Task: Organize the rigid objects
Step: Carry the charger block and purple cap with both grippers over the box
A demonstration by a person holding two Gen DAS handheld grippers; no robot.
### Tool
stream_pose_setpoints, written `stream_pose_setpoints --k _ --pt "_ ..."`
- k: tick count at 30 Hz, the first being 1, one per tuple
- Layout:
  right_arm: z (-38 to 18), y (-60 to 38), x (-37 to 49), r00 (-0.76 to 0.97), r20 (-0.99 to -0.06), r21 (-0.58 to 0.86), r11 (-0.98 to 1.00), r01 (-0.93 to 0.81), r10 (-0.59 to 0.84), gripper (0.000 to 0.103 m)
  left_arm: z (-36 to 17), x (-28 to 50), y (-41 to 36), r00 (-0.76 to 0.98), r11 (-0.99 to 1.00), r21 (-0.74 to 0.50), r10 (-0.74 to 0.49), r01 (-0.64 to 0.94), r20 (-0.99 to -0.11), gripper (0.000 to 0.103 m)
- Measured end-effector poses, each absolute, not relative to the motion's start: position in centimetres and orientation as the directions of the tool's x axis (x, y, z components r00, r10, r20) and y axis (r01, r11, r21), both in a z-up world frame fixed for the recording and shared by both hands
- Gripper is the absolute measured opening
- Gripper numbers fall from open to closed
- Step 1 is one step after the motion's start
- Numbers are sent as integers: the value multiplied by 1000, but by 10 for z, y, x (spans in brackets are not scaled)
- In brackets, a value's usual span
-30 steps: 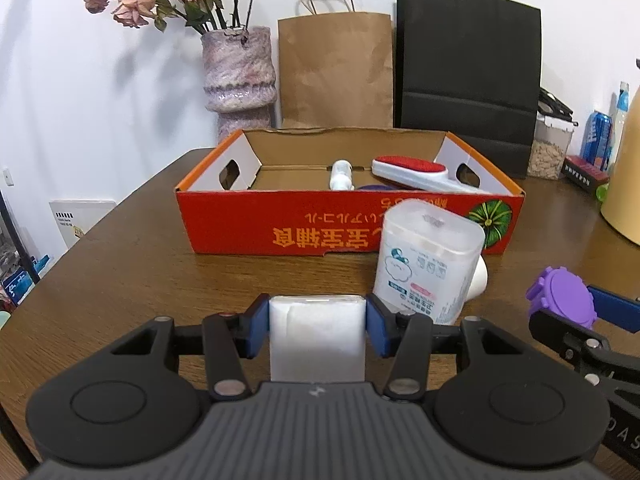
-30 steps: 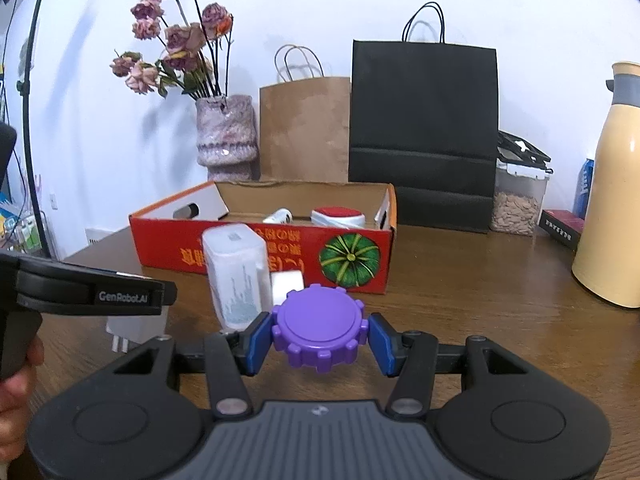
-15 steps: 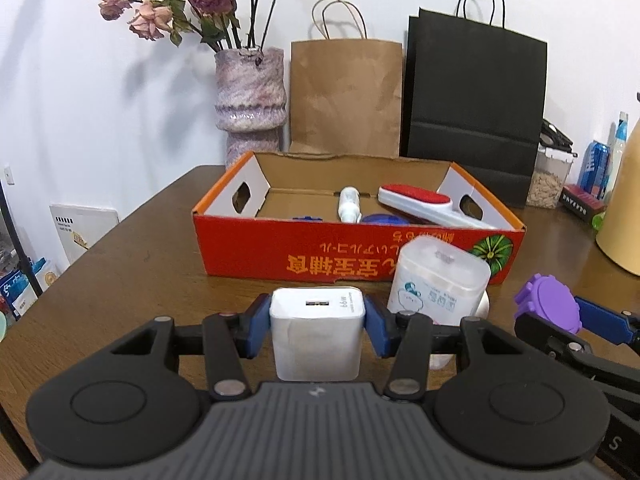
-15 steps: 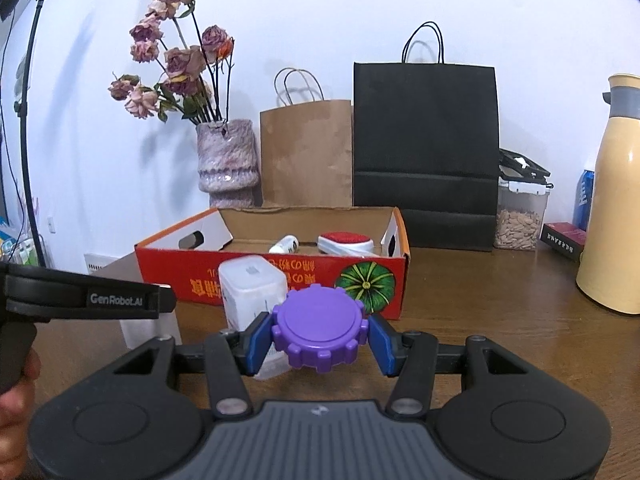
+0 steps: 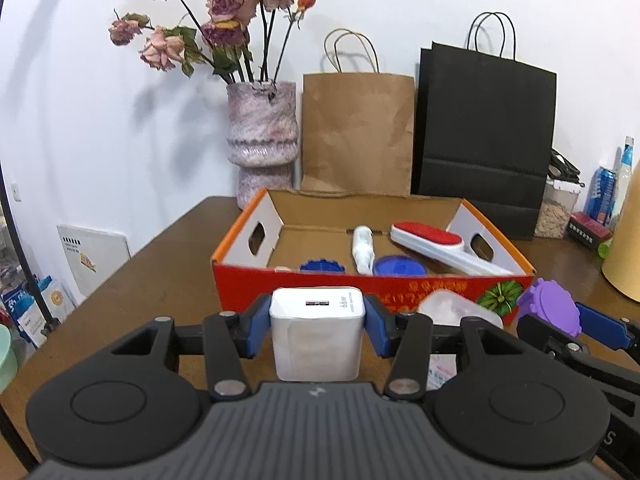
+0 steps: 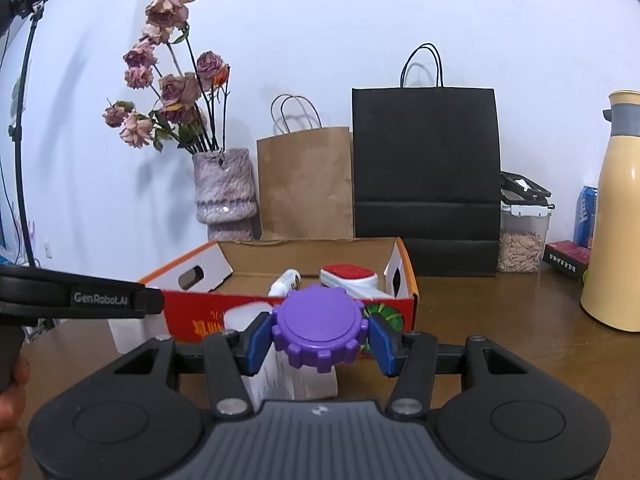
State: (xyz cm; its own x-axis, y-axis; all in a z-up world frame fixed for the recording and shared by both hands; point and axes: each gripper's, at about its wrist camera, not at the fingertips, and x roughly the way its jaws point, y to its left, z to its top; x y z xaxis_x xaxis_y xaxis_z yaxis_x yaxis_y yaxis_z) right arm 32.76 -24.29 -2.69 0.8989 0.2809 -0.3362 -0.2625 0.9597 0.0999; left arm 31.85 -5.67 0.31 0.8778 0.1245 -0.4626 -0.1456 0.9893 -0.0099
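Observation:
My left gripper [image 5: 317, 320] is shut on a white USB charger block [image 5: 316, 336], held above the table in front of the red cardboard box [image 5: 320, 284]. My right gripper [image 6: 319, 334] is shut on a purple gear-shaped lid [image 6: 319, 330], also raised before the box [image 6: 208, 312]; the lid shows at the right of the left wrist view [image 5: 548, 312]. The box holds a red-and-white lint brush [image 5: 432, 242], a white tube [image 5: 362, 250], a blue lid [image 5: 398, 266] and a blue gear lid [image 5: 322, 266]. A white plastic container [image 5: 460, 308] stands on the table under both grippers.
Behind the box stand a vase of dried roses [image 5: 262, 140], a brown paper bag [image 5: 356, 132] and a black paper bag [image 5: 484, 132]. At the right are a jar of seeds [image 6: 522, 240], a cream thermos [image 6: 616, 220], a blue can [image 6: 584, 216] and a dark red packet [image 6: 566, 258].
Both grippers have risen with their objects, so the box interior shows more. The white container now sits lower, below the fingers.

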Motion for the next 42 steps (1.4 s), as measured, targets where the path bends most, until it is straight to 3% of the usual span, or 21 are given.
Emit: stream_pose_setpoints --k 21,42 --pt "-10 -224 389 913 -275 109 953 -283 303 51 23 379 -37 904 983 -42 147 -178 -402 50" --pt "-5 -207 457 896 -267 89 934 -345 356 51 20 445 -34 906 985 -22 148 -170 -396 50"
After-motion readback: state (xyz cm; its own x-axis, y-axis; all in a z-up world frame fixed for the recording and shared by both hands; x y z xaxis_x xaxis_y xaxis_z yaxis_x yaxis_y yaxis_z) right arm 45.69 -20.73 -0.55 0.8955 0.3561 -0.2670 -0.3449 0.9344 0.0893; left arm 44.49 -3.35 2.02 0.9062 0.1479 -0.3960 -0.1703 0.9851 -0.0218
